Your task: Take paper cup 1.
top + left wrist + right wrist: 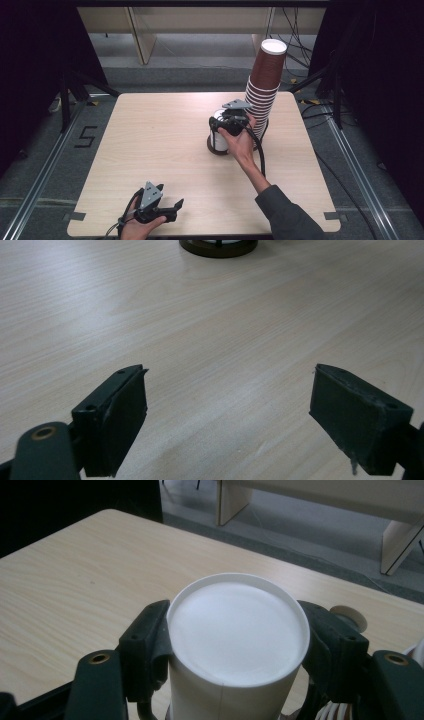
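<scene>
Between the pads (150,645) of the right gripper (227,125) sits an upturned white paper cup (237,640), clamped at both sides just under its flat base; it stands on the table (160,150) near the middle, its dark rim down, touching or just beside a tall leaning stack of brown cups (264,85); the grip looks square and even. To do this well, I judge, squeeze lightly so the wall does not buckle; lift straight up; keep clear of the stack, which could topple. Near the front edge, the left gripper (170,207) hovers with jaws apart and nothing between them.
</scene>
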Available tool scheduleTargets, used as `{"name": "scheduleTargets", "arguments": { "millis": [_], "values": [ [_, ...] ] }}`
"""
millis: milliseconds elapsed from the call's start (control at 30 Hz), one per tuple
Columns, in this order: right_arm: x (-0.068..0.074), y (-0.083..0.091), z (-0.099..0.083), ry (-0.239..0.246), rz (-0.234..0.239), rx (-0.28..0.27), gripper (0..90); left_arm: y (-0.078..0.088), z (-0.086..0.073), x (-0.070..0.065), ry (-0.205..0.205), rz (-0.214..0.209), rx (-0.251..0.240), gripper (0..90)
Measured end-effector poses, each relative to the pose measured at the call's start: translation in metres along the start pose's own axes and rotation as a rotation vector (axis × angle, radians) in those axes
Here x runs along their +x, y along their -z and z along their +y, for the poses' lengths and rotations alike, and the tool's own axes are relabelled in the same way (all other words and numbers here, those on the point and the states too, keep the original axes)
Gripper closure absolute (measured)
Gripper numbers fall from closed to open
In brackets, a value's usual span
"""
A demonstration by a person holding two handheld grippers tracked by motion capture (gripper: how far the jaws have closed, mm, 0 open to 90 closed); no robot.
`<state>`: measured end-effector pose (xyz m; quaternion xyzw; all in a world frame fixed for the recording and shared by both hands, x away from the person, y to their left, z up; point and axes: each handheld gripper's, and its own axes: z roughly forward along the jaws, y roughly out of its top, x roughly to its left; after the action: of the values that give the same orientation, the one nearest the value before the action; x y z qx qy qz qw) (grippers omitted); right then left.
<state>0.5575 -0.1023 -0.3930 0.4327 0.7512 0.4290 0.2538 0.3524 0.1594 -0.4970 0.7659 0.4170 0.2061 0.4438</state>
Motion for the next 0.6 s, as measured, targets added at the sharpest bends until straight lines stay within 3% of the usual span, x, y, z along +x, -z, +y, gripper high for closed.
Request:
{"name": "scheduleTargets", "arguments": {
  "millis": [133, 333, 400, 600],
  "values": [
    [0.002, 0.008, 0.008, -0.007, -0.002, -0.026, 34.4, 0.0, 0.0, 0.0, 0.001, -0.005, -0.003, 14.7],
    [0.002, 0.022, 0.026, 0.049, -0.029, -0.067, 34.8, -0.001, 0.0, -0.001, 0.003, -0.007, -0.006, 14.7],
    [0.003, 0.026, 0.03, 0.018, -0.023, -0.074, 34.8, -0.001, 0.0, -0.001, 0.002, -0.006, -0.002, 14.7],
    [0.006, 0.041, 0.041, 0.036, -0.002, -0.11, 34.9, -0.001, -0.001, 0.0, 0.003, -0.005, -0.002, 14.7]
  ]
}}
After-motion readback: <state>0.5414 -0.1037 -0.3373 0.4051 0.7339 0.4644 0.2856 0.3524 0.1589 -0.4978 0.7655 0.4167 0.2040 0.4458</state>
